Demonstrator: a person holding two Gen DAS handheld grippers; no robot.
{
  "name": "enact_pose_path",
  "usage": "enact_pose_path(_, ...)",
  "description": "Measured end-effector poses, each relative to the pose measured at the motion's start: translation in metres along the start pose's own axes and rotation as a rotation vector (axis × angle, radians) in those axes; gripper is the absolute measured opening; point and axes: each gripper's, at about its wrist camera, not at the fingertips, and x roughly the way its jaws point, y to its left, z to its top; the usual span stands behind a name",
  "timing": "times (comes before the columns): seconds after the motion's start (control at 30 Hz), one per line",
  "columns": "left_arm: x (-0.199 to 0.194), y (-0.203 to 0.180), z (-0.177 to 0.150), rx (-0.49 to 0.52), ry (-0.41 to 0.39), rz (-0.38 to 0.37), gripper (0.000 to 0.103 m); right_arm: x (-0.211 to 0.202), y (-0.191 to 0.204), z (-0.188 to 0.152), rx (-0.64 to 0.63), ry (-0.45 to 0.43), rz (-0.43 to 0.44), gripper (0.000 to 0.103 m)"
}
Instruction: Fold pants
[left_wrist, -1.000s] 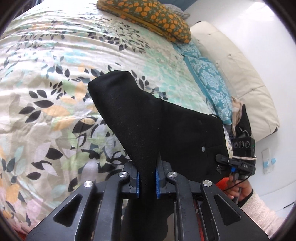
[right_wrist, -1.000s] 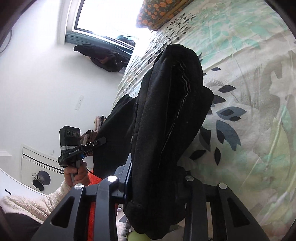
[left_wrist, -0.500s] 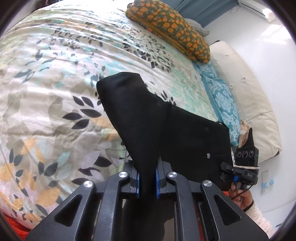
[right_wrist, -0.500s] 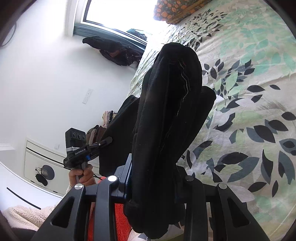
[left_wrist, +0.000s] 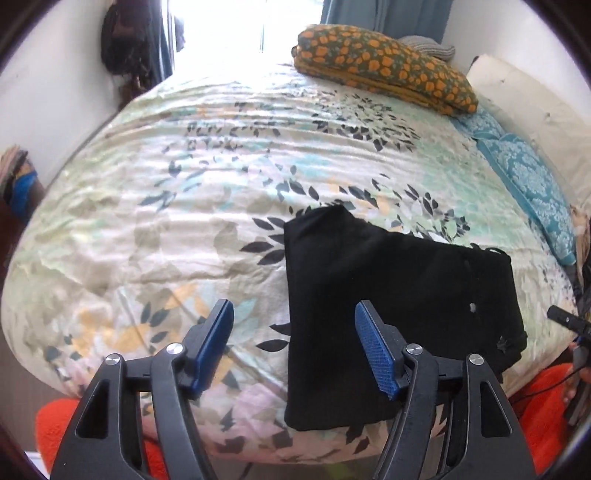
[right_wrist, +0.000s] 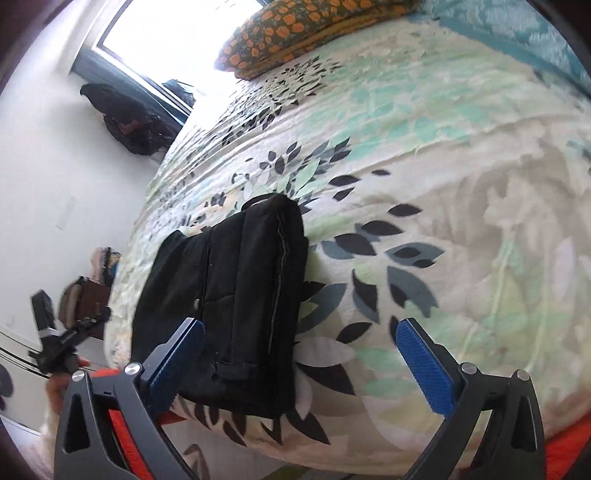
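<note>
The black pants (left_wrist: 388, 295) lie folded into a compact rectangle on the floral bedspread (left_wrist: 184, 221), near the bed's front edge. My left gripper (left_wrist: 293, 332) is open and empty, hovering just short of the pants' left edge. In the right wrist view the same pants (right_wrist: 236, 295) lie flat with a seam line showing. My right gripper (right_wrist: 299, 354) is open and empty, its left finger (right_wrist: 177, 354) over the pants' near corner. The other hand-held gripper (right_wrist: 59, 339) shows at far left.
An orange-flowered pillow (left_wrist: 388, 62) and a blue patterned pillow (left_wrist: 528, 177) lie at the bed's far end. A white headboard cushion (left_wrist: 517, 85) is at the right. An orange rug (left_wrist: 535, 398) lies below the bed's edge. Dark clothes (right_wrist: 125, 122) hang by the window.
Both grippers have let go of the pants and opened. The pants, held up before, now lie flat on the bed. Both grippers have pulled back toward the bed's edge.
</note>
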Motion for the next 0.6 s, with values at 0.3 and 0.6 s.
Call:
enact_pose_path(0.3,-0.088,-0.066,-0.007,0.138,-0.091,0.235,0.080,-0.125,0.090,-0.016,-0.283,-0.201,-0.177,0.103)
enact_pose_path(0.6,-0.123,-0.078,-0.025,0.077,-0.085,0.215,0.080,-0.134,0.136,-0.046,-0.268,-0.197,-0.205,0.103)
